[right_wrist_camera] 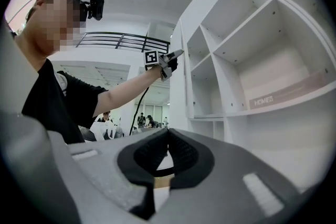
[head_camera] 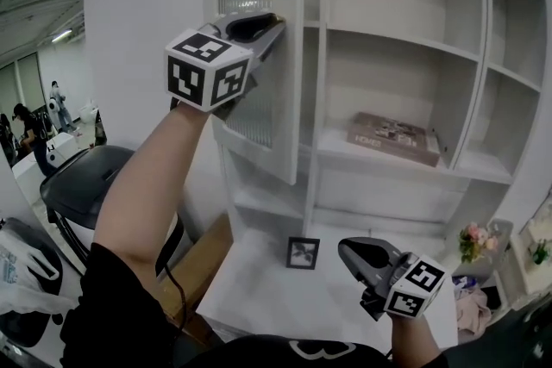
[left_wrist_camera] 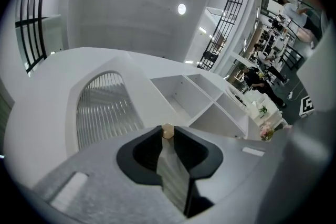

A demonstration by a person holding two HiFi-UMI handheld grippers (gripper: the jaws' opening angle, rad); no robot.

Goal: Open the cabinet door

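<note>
**Now: left gripper (head_camera: pixel 276 23) clamped on the open cabinet door (head_camera: pixel 289 103)**

Nearest, the right gripper (head_camera: pixel 347 247) hangs low over the white counter (head_camera: pixel 259 297), its jaws together with nothing between them. Just beyond it, a small picture frame (head_camera: pixel 303 252) stands upright on the counter. Higher up, the left gripper's jaws are closed on the door's free edge, with a brass knob (left_wrist_camera: pixel 167 131) at their tips. The door stands well out from the cabinet. Behind it, a flat box (head_camera: pixel 392 137) lies on an open shelf (head_camera: pixel 483 170).

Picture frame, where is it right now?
Head view, lower centre: the picture frame stands on the white counter just left of the right gripper, below the open cabinet door.
</note>
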